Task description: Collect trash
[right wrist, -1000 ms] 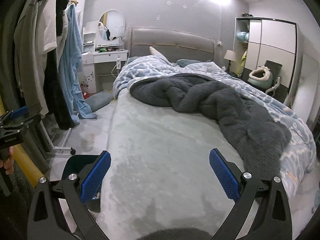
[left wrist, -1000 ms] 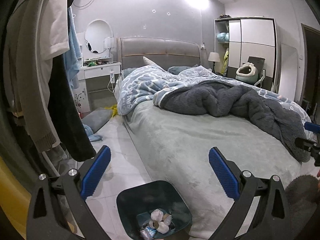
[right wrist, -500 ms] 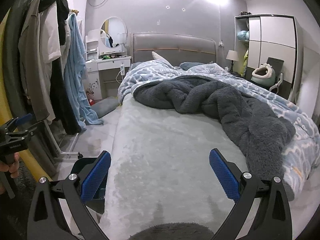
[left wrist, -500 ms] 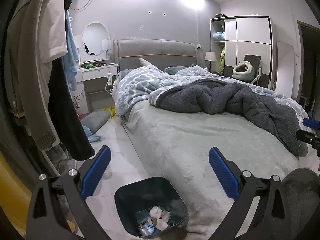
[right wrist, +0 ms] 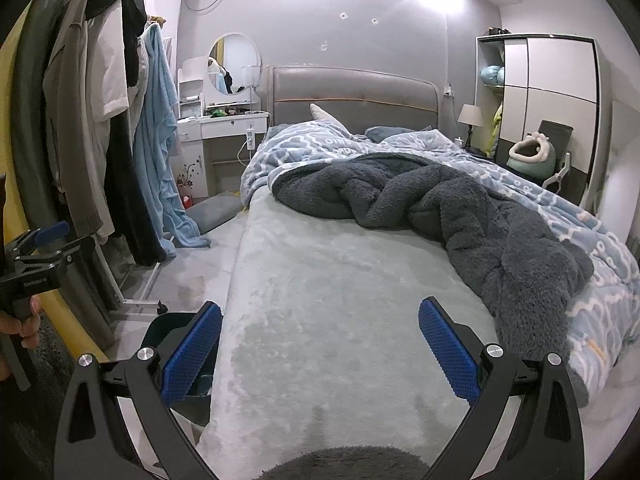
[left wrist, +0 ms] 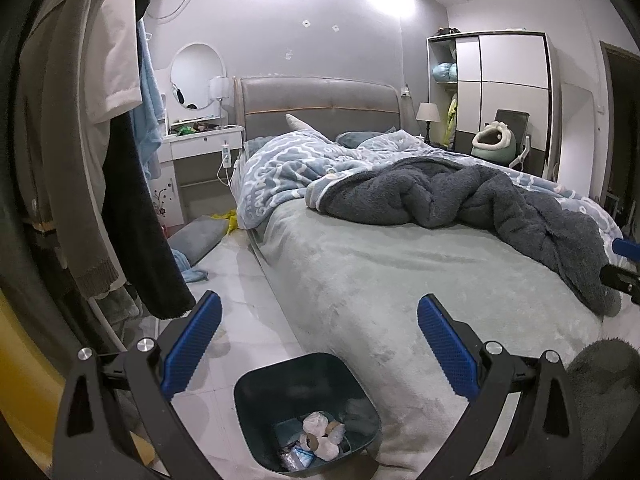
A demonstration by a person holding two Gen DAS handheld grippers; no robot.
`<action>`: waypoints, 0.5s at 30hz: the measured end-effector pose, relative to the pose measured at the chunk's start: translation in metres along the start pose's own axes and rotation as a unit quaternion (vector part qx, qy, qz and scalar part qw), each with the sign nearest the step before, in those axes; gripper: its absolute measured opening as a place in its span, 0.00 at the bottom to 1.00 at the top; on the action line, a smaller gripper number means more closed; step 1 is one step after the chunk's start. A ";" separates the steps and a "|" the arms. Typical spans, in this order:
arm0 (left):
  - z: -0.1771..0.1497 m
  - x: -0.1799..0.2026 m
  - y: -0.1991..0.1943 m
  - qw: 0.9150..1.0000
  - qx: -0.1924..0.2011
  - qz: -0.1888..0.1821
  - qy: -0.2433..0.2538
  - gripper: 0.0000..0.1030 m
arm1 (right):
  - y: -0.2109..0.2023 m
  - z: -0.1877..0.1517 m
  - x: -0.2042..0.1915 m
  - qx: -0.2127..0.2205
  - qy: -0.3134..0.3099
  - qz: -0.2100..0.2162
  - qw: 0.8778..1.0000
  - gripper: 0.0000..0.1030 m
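A dark teal trash bin [left wrist: 256, 388] stands on the floor at the foot corner of the bed, holding crumpled tissues and wrappers [left wrist: 320, 436]. My left gripper [left wrist: 318, 340] is open and empty, held above and behind the bin. My right gripper [right wrist: 320, 344] is open and empty over the grey-green bedsheet [right wrist: 340, 288]. The bin's rim [right wrist: 160, 324] shows partly behind the right gripper's left finger. The left gripper also shows at the left edge of the right wrist view [right wrist: 40, 248], and the right gripper at the right edge of the left wrist view [left wrist: 624, 264].
A dark grey fleece blanket [right wrist: 460, 216] and a blue patterned quilt [right wrist: 320, 148] lie rumpled on the bed. A clothes rack with hanging garments [left wrist: 100, 160] stands at the left. A grey cushion [left wrist: 196, 236] lies on the floor. A white dresser [right wrist: 224, 128] and wardrobe [right wrist: 552, 100] stand behind.
Both grippers have drawn back and risen slightly, so the bin and the bed sit a little farther off. Both stay open and empty.
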State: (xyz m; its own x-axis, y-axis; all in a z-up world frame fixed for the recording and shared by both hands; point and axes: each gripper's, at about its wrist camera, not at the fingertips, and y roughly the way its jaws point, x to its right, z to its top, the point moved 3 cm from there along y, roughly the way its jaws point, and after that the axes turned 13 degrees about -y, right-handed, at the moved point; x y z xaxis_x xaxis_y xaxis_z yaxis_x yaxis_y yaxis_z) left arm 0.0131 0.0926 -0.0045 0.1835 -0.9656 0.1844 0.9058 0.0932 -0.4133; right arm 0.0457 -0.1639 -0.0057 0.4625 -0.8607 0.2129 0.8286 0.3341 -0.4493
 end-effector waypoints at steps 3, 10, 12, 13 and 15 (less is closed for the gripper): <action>0.000 -0.002 0.002 1.000 -0.006 0.000 -0.002 0.97 | 0.000 0.001 0.000 0.000 0.001 0.000 1.000 0.97; 0.002 -0.003 0.003 1.000 -0.008 -0.005 -0.001 0.97 | 0.000 0.000 0.000 0.000 0.005 0.001 1.000 0.97; 0.001 -0.003 0.003 1.000 -0.008 -0.006 -0.001 0.97 | 0.000 -0.001 0.000 0.000 0.007 0.002 1.000 0.97; 0.001 -0.004 0.002 1.000 -0.008 -0.006 -0.001 0.97 | 0.000 -0.001 0.001 0.000 0.008 0.002 1.000 0.97; 0.001 -0.004 0.003 1.000 -0.008 -0.006 -0.001 0.97 | 0.000 -0.001 0.002 -0.001 0.011 0.003 1.000 0.97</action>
State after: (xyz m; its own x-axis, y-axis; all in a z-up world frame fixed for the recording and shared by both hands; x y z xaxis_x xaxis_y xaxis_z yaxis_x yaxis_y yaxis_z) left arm 0.0149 0.0969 -0.0057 0.1738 -0.9659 0.1918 0.9015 0.0777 -0.4257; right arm 0.0462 -0.1660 -0.0065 0.4598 -0.8669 0.1922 0.8258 0.3379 -0.4516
